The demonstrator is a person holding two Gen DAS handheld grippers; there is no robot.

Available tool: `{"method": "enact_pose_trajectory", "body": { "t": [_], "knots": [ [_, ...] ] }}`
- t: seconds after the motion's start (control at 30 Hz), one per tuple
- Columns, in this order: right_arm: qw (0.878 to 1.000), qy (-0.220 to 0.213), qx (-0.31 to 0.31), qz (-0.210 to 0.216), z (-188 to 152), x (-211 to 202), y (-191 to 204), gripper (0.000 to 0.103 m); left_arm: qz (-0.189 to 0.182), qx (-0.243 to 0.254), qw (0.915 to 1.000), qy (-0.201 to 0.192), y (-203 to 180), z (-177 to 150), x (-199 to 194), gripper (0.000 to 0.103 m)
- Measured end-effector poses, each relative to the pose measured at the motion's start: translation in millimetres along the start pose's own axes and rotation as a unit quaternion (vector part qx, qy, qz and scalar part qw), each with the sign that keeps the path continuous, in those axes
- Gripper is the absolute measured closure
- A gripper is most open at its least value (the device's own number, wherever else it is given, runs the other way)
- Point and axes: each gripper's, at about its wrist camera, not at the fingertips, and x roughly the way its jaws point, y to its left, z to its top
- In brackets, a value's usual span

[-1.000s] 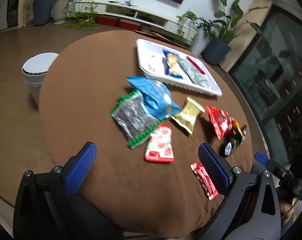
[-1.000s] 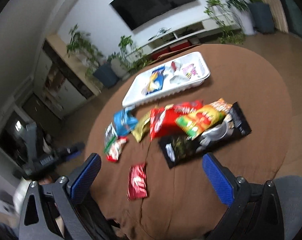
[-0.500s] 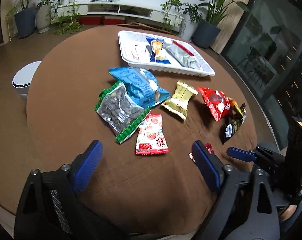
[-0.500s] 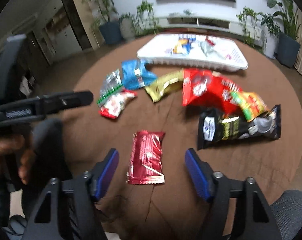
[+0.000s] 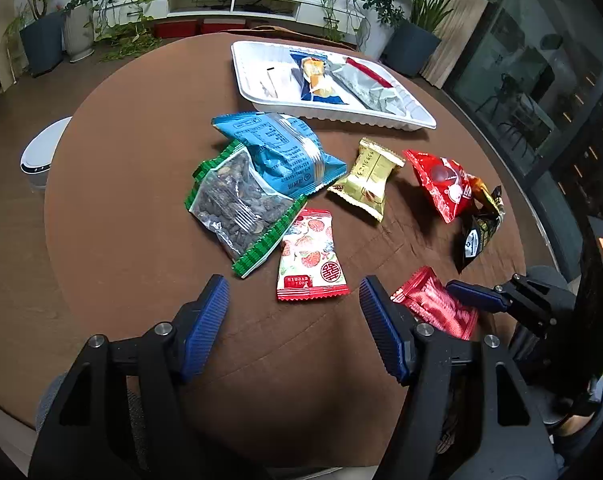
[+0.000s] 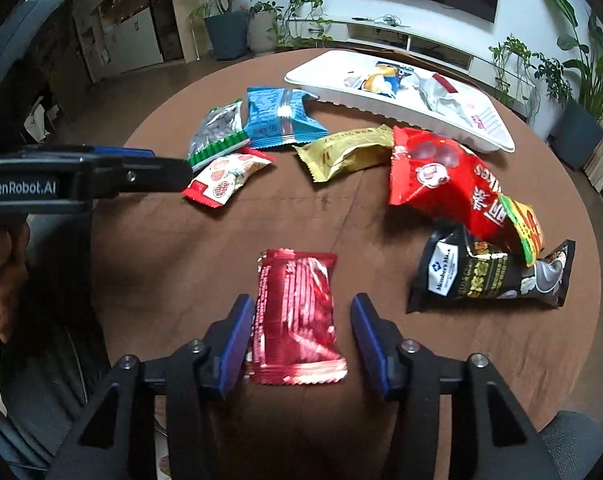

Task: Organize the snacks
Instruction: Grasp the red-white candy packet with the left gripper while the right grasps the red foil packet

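On the round brown table (image 5: 113, 184), snacks lie scattered from left to right in the left wrist view: a green-edged clear bag of seeds (image 5: 237, 204) partly under a blue packet (image 5: 279, 150), a strawberry-print candy packet (image 5: 309, 258) just beside the seed bag's lower corner, a gold packet (image 5: 367, 178), then a red bag (image 5: 441, 184) leaning on a black bag (image 5: 477, 236). Beyond them sits a white tray (image 5: 417, 118) holding a few wrapped snacks. The left gripper (image 5: 293, 320) hovers above the table with its jaws spread wide, the strawberry packet just ahead of the gap. Farther right, the right gripper (image 6: 301, 332) is also wide, its blue fingers (image 6: 235, 338) straddling a dark red foil packet (image 6: 295, 316) that lies flat on the table; the left finger pad is touching or nearly touching the wrapper's edge, the right one stands apart.
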Motion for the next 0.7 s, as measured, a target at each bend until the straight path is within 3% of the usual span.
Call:
{"method": "enact_pose_trajectory", "body": {
  "t": [0.2, 0.7],
  "knots": [
    [1.000, 0.006, 0.014, 0.012, 1.4, -2.4, -6.1, 0.066, -0.001, 0.013, 0.9999, 0.007, -8.9, 6.3, 4.8, 0.037],
    [0.998, 0.008, 0.058, 0.015, -6.1, -10.9, -32.2, 0.067, 0.020, 0.039, 0.9970, 0.064, -23.7, 28.1, 48.7, 0.037]
  ]
}}
